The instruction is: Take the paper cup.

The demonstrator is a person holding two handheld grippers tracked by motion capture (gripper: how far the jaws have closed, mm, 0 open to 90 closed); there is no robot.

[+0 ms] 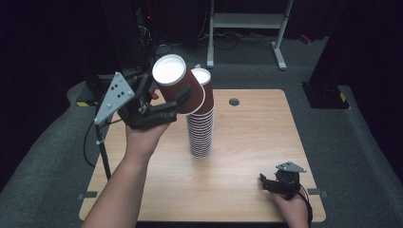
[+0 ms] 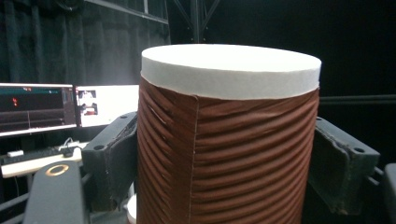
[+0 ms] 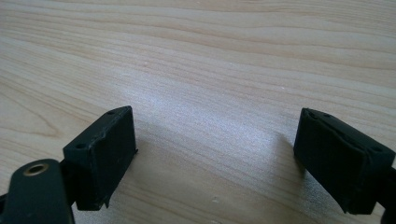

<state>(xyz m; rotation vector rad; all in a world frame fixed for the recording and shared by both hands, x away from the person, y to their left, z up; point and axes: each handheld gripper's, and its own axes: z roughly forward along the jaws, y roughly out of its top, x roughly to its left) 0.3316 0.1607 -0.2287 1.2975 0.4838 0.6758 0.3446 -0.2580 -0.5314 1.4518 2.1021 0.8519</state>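
A brown ribbed paper cup (image 1: 172, 78) (image 2: 224, 140) is held in the air upside down, its white base tilted up toward the camera. My left gripper (image 1: 177, 95) (image 2: 229, 156) is shut on its sides, one black pad on each flank. The cup's wide mouth hangs just beside the top of a tall stack of upside-down brown cups (image 1: 201, 123) standing mid-table. My right gripper (image 1: 272, 184) (image 3: 215, 154) rests low at the front right of the wooden table (image 1: 252, 142), open, with bare wood (image 3: 210, 70) between its pads.
A round cable hole (image 1: 234, 101) lies in the tabletop behind the stack. A thin black stand (image 1: 102, 152) rises at the table's left edge. A grey metal frame (image 1: 280, 47) stands on the carpet beyond. Lit monitors (image 2: 37, 109) glow on a desk far off.
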